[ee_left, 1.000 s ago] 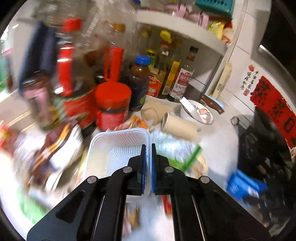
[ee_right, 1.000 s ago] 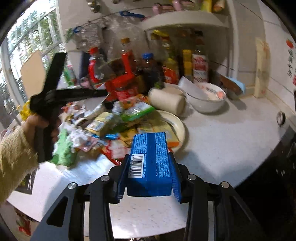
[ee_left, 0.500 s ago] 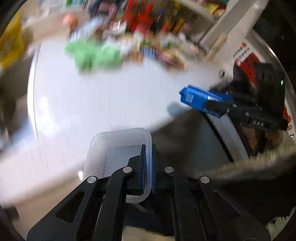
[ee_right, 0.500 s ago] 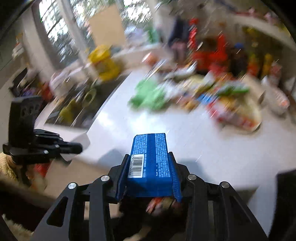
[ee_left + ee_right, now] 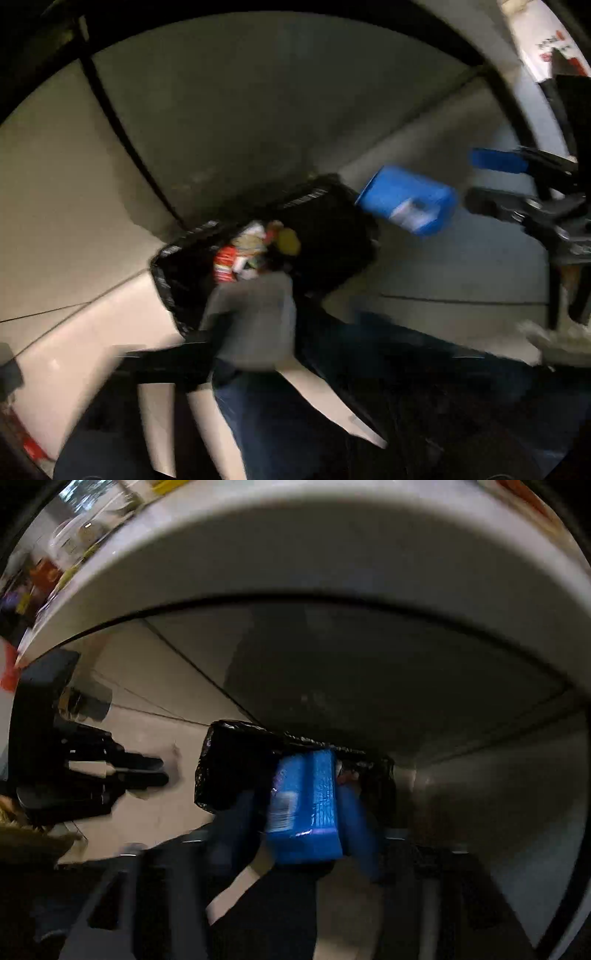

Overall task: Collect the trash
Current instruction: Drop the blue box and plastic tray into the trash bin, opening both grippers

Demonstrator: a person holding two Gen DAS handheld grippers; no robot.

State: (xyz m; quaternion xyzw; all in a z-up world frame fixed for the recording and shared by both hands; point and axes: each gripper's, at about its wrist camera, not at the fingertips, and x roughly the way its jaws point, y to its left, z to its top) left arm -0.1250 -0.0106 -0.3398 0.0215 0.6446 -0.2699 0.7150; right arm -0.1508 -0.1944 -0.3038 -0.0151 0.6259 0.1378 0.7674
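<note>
Both over bin | black-bagged trash bin (image 5: 325, 236) at 12 o'clock of left hand-held gripper (image 5: 236, 373), jaws opening, clear tray (image 5: 255, 321) dropping | right hand-held gripper (image 5: 306, 834) opening, blue packet (image 5: 306, 805) falling binward.

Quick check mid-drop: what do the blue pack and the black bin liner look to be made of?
Blue pack: likely printed cardboard or plastic-wrapped carton, since it shows flat faces, sharp edges, a white barcode patch and a slight sheen.

Bin liner: thin glossy black plastic film, wrinkled, with small glints, folded over the bin rim.

Motion blur leaves both uncertain.
</note>
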